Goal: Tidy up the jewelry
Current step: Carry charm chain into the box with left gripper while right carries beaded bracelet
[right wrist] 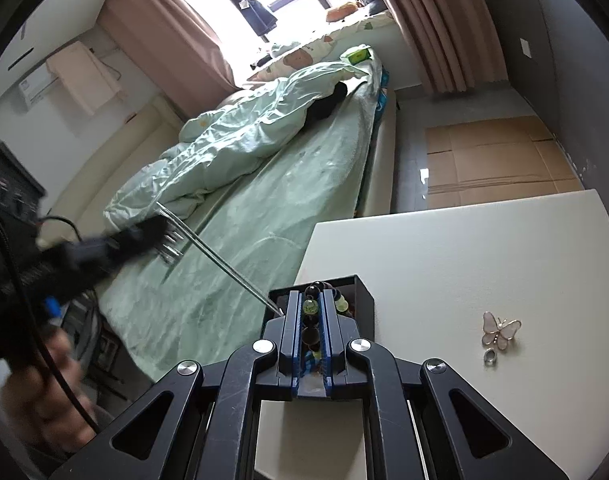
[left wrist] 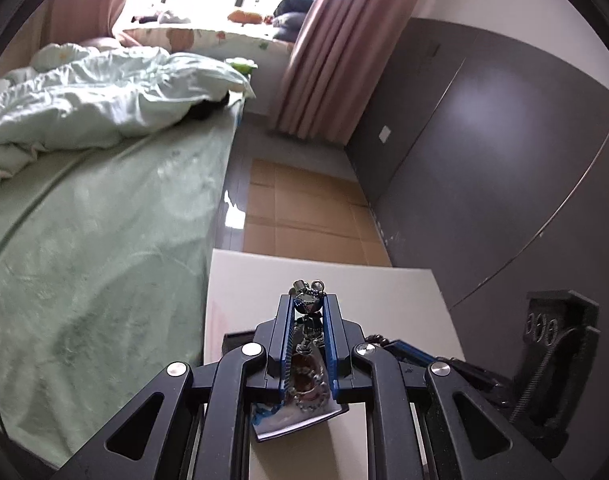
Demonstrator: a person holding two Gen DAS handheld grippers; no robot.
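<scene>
Left tool (left wrist: 309, 304) clamped around metal charm (left wrist: 307, 307) over table (left wrist: 404, 292)

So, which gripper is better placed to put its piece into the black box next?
The right gripper: it holds the bead bracelet directly over the black box. The left gripper, with its metal pendant, seems farther.

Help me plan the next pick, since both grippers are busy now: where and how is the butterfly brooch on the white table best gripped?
Grip the butterfly brooch across its narrow middle, where the wings meet, coming straight down from above. It lies flat on the white table, so the thin wings offer no side hold. Probably keep clear of the small ring just beside it.
</scene>
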